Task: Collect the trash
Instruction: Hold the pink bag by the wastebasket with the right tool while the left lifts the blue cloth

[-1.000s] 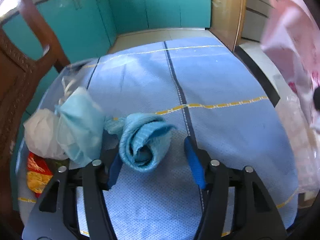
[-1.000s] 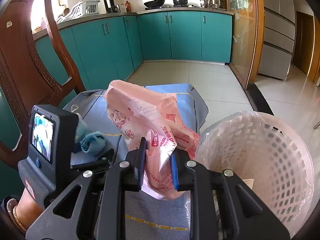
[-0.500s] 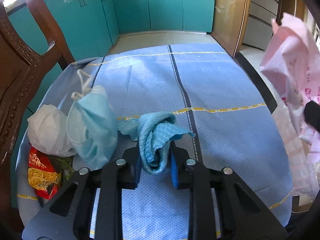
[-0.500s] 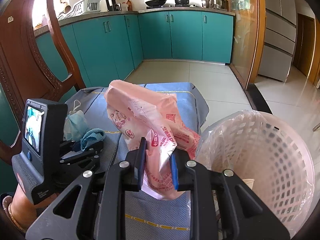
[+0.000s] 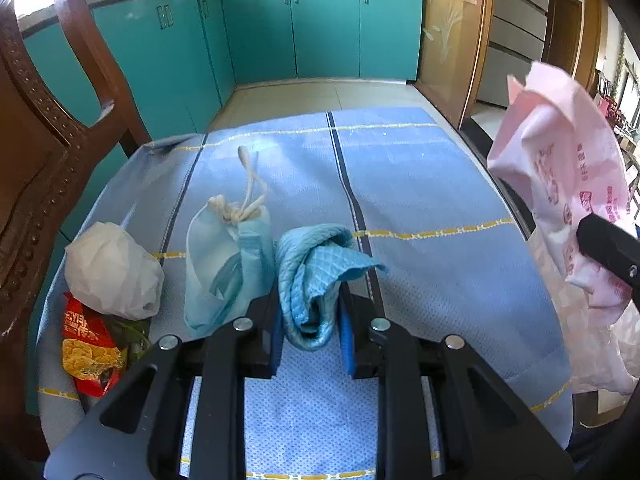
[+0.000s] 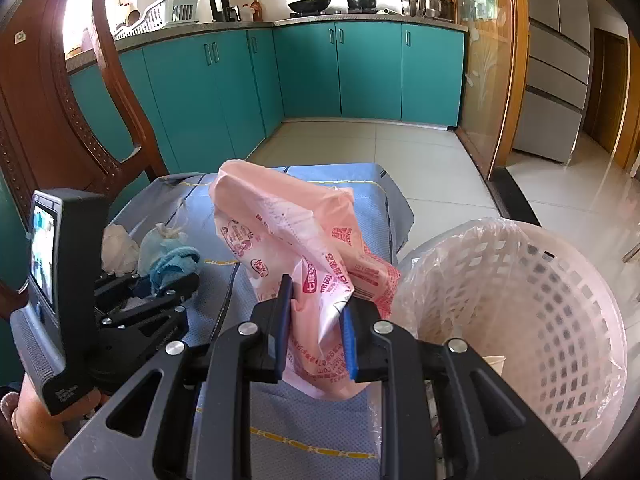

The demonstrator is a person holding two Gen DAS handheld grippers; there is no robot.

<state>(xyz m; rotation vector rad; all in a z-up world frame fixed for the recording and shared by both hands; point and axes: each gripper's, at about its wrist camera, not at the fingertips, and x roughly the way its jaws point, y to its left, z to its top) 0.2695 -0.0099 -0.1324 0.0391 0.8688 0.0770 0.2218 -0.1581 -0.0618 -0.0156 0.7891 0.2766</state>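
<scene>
A crumpled blue cloth (image 5: 316, 280) hangs between the blue pads of my left gripper (image 5: 308, 320), which is shut on it just above the blue table cover (image 5: 420, 184). The same cloth (image 6: 174, 262) and left gripper (image 6: 156, 284) show at the left of the right wrist view. My right gripper (image 6: 316, 320) is shut on a pink printed plastic bag (image 6: 288, 240), held up beside the white lined trash basket (image 6: 560, 320). That bag (image 5: 560, 184) also appears at the right edge of the left wrist view.
A light blue face mask (image 5: 228, 256), a white crumpled bag (image 5: 112, 272) and a red snack wrapper (image 5: 88, 348) lie at the table's left side. A wooden chair (image 5: 48, 152) stands left. Teal cabinets (image 5: 320, 32) line the back wall.
My left gripper's jaws closed on the blue cloth and lifted it slightly; the left view tilted up. The right gripper and its pink bag stayed still.
</scene>
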